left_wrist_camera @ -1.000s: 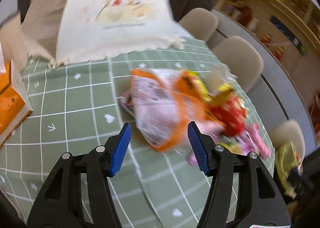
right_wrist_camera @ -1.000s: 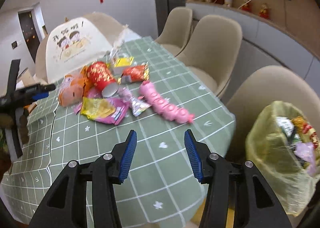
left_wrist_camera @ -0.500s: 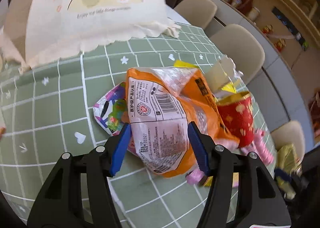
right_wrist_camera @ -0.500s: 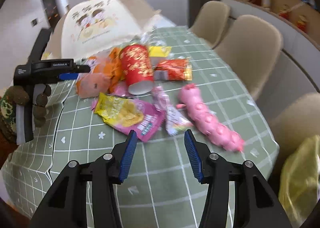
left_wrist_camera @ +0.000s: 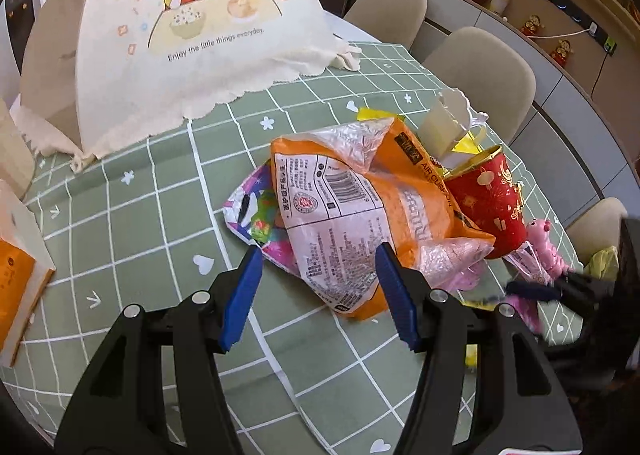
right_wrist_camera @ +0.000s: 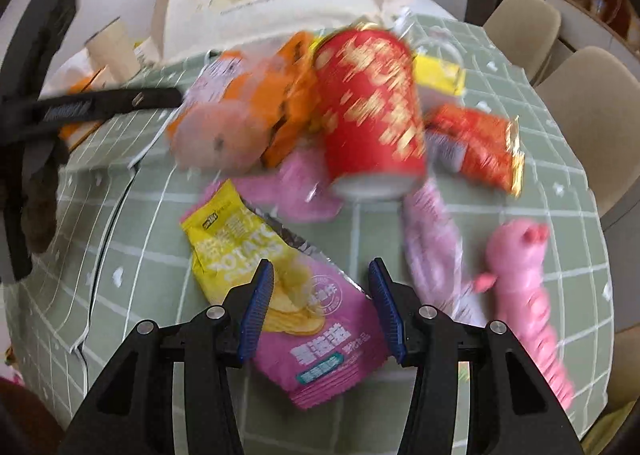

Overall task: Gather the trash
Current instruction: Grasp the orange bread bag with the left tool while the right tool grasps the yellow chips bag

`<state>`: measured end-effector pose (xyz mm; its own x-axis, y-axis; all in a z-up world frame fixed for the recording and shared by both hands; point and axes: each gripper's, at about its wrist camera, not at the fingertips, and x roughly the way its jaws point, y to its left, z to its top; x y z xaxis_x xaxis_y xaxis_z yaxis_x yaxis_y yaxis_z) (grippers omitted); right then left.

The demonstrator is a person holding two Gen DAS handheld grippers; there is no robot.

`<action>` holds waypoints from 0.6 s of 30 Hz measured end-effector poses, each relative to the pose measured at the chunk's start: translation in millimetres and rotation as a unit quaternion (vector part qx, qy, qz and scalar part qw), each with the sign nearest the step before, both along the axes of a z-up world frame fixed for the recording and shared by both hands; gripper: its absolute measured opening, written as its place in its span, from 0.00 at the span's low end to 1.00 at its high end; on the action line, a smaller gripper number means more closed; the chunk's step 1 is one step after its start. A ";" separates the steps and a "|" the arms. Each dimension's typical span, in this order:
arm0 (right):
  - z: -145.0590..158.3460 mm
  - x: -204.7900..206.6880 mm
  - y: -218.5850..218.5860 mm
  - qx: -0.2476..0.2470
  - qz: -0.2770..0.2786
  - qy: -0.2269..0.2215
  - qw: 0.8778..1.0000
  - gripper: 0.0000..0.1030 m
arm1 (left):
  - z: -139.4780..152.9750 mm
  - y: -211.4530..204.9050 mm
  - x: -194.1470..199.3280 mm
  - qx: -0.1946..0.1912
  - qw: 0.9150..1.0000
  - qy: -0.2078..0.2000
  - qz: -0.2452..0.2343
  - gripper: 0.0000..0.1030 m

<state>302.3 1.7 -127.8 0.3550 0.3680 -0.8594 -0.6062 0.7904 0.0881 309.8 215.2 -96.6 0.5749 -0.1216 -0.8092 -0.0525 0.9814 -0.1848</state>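
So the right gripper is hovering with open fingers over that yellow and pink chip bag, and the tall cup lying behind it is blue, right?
Nearly. The right gripper is open over the chip bag, but the right wrist view shows the cup is red with gold print.

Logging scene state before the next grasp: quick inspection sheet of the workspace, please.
Surface: table under a green grid tablecloth, wrappers piled at its middle.
Job's things: orange snack bag between the open left jaws; pink-and-yellow chip bag between the open right jaws; red paper cup on its side; red wrapper; pale pink wrapper.
Clutter: pink plush toy, cream food cover, orange box at the table edge.
Grippers: left gripper open, right gripper open; neither presses on a bag.
Cables: white cable on the far shelf.
Surroundings: beige chairs, shelf with figurines.
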 end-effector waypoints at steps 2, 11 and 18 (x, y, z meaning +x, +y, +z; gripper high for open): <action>0.1 -13.9 0.9 -0.006 0.001 0.000 1.000 0.33 | -2.8 0.4 2.1 -0.011 1.000 0.005 -0.001 0.54; 13.4 -52.5 -6.7 0.003 -0.028 0.001 1.000 0.06 | -9.9 2.2 8.3 -0.037 0.999 0.009 -0.001 0.54; 26.4 -48.2 -29.9 -0.001 -0.100 -0.013 0.995 0.05 | -26.6 27.5 20.9 -0.130 0.990 0.014 0.043 0.54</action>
